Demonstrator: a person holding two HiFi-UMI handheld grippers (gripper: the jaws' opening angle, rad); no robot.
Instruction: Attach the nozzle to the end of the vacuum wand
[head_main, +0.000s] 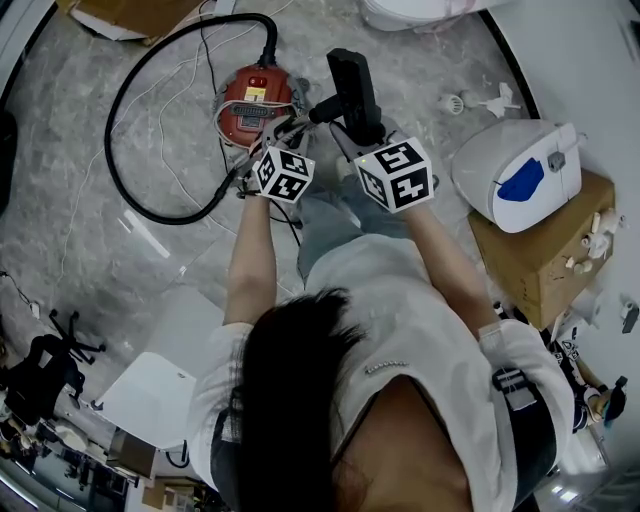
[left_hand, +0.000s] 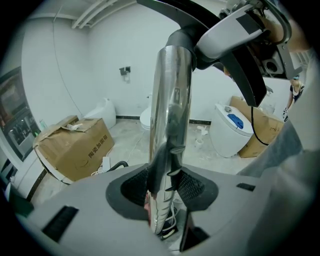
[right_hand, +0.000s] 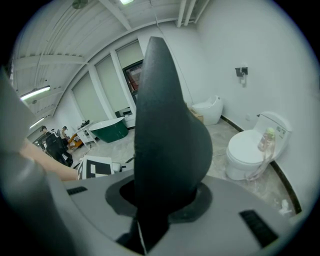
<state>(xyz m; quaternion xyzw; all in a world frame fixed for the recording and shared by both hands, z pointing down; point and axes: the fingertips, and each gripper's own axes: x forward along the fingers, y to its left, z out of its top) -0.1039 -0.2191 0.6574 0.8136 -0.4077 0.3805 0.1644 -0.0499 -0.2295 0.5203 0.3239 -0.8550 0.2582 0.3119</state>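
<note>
My left gripper (head_main: 270, 135) is shut on the chrome vacuum wand (left_hand: 170, 115). In the left gripper view the wand runs up from between the pads to a black bent end (left_hand: 182, 37) at the top, and the left gripper (left_hand: 165, 192) grips it low down. My right gripper (head_main: 348, 128) is shut on the black nozzle (head_main: 352, 85), which sticks out beyond the two marker cubes. In the right gripper view the nozzle (right_hand: 167, 140) fills the middle and hides the right gripper's (right_hand: 160, 200) pads. The nozzle and the wand's dark end (head_main: 322, 108) sit close together; I cannot tell whether they touch.
A red vacuum canister (head_main: 255, 100) stands on the marble floor just beyond the grippers, with its black hose (head_main: 125, 150) looping to the left. A white toilet tank (head_main: 520, 172) rests on a cardboard box (head_main: 545, 260) at the right. Thin white cables lie on the floor.
</note>
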